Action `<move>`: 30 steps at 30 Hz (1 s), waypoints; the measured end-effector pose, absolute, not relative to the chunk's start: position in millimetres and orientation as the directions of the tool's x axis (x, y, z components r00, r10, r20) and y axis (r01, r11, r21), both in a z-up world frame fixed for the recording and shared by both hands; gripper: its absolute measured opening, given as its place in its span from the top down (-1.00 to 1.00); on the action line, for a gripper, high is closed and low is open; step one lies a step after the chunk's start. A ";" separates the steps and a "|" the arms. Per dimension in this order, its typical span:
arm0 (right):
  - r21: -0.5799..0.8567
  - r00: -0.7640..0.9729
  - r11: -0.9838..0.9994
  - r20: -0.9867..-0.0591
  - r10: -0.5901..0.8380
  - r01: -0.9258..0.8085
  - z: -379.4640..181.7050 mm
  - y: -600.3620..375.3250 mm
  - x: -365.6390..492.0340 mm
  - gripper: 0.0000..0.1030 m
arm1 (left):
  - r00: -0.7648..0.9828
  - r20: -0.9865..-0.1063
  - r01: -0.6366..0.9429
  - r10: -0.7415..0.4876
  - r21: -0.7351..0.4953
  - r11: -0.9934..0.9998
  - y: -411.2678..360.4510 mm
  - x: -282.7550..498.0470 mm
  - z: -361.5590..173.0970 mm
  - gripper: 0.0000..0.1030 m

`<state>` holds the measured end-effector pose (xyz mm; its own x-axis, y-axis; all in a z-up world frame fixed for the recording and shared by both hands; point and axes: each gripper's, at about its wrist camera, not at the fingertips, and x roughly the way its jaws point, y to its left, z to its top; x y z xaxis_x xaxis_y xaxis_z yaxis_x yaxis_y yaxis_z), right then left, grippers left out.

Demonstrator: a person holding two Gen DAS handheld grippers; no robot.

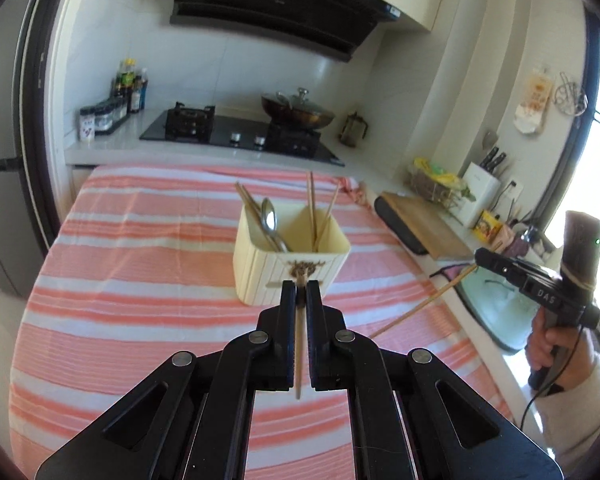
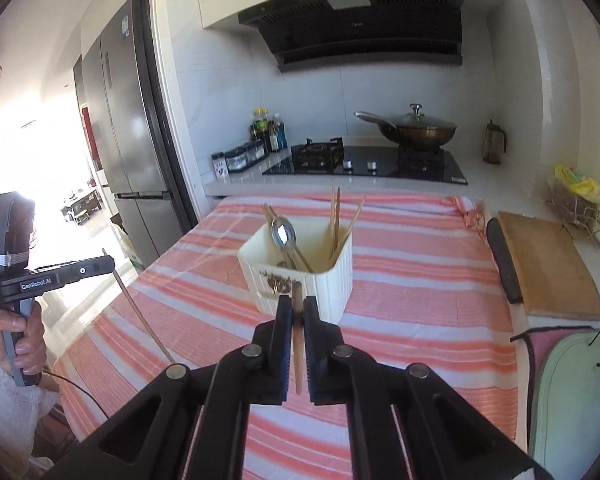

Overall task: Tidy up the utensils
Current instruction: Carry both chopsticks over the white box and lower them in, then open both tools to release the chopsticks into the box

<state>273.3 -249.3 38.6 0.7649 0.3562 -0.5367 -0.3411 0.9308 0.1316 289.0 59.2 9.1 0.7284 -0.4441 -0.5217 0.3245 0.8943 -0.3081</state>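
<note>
Each tool [image 1: 301, 289] [image 2: 297, 305] around a chopstick [image 1: 299, 344] [image 2: 297, 354]

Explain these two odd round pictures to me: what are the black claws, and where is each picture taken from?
No robot here: a person holds a hand-held gripper in each hand, each with a wide-angle camera looking along its two fingers. One picture looks out from the left hand-held gripper, the other from the right hand-held gripper; each also shows the other at its edge. Both are shut on a single wooden chopstick. Ahead, on a pink-striped cloth, stands a cream utensil holder with two compartments: one holds spoons and chopsticks, the other more chopsticks. Behind is a kitchen counter with a stove.
</note>
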 end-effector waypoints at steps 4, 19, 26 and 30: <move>0.113 0.802 0.936 -0.487 0.345 -0.334 73.0 -247.0 305.2 0.89 | 0.783 -0.452 0.321 -0.427 -0.293 0.901 59.1 312.2 54.3 0.94; 0.034 0.859 0.931 -0.373 0.350 -0.364 119.2 -204.3 417.1 0.89 | 0.847 -0.437 0.246 -0.304 -0.185 0.952 8.1 444.9 67.4 0.94; 0.024 0.798 0.913 -0.477 0.368 -0.407 46.7 -181.1 474.2 0.88 | 0.759 -0.582 0.225 -0.293 -0.188 0.956 -2.7 485.6 6.6 0.94; 0.078 0.704 0.906 -0.604 0.374 -0.415 2.8 -173.4 505.5 0.87 | 0.718 -0.639 0.215 -0.276 -0.174 0.961 -5.1 493.4 -19.6 0.80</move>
